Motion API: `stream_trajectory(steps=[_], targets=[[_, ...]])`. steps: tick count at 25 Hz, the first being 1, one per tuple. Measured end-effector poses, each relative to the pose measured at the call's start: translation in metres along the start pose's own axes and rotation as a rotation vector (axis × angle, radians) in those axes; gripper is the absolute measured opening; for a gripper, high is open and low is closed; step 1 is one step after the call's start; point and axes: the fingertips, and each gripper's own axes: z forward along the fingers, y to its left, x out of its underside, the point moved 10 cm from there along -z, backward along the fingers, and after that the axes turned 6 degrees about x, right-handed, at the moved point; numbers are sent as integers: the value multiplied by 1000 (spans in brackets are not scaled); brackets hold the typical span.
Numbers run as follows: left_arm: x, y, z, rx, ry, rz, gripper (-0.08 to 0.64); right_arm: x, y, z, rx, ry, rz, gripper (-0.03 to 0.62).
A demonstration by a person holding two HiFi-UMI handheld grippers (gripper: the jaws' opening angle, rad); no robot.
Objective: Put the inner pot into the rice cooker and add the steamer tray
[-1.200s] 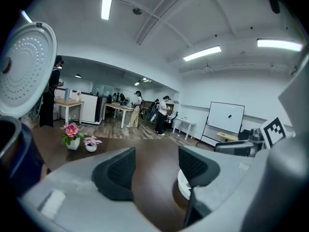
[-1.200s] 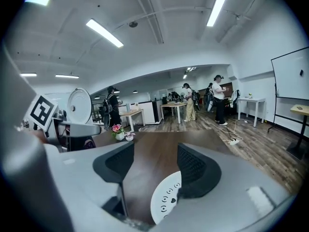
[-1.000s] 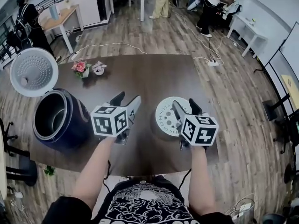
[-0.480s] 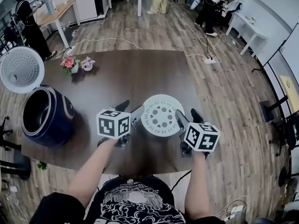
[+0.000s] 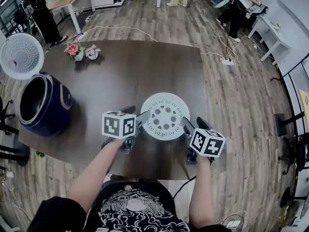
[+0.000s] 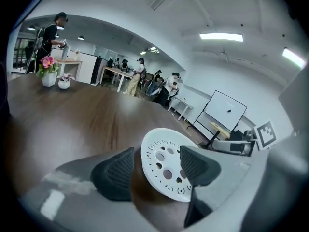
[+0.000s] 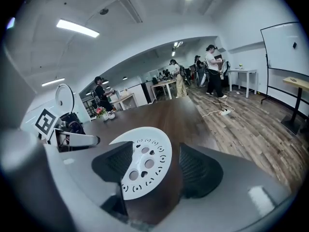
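A white round steamer tray point(image 5: 165, 116) with several holes lies on the dark wooden table point(image 5: 130, 76), near its front edge. My left gripper point(image 5: 138, 113) stands open at the tray's left rim. In the left gripper view the tray point(image 6: 166, 168) shows between the spread fingers of that gripper point(image 6: 155, 153). My right gripper point(image 5: 193, 122) is open at the tray's right rim, and the tray point(image 7: 142, 170) reaches in between the jaws of that gripper point(image 7: 154, 151). The dark blue rice cooker point(image 5: 43, 105) stands at the table's left edge, its white lid point(image 5: 21, 54) raised. I cannot tell whether the inner pot sits inside it.
A small pot of pink flowers point(image 5: 75, 50) and a little white pot point(image 5: 91, 53) stand at the table's far left corner. Cables point(image 5: 217, 57) lie on the wooden floor beyond the table. People point(image 5: 41, 13) stand by desks in the background.
Both grippers have closed in on the tray; its rims now lie between their open jaws. The left gripper moved right from near the cooker. The head view shifted, so the cooker sits farther left.
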Motion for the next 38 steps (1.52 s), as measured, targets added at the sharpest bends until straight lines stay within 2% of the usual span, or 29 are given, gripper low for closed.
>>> stream_trajectory(steps=[6,10,14,19,25,30,38], targets=[[7,-1,15,-33,46,-55,295,14,-22,20,-53,91,29,268],[16,6,20,-14,84,-168,292,20,-26,32,-89,141,46,247],[20,5,24,22,88,-275,236,19,-34,35,-120,177,74,219],[23,-6,27,37,85,-358,180,17,-47,32,-176,244,118,204],[24,1,28,42,59,-390,123,19,-45,40,-211,273,148,104],[22,4,25,21,62,-367,65,16,-42,42,-183,275,139,97],[17,8,1,-4,-9,-352,49,5,-20,42,-208,237,102,84]])
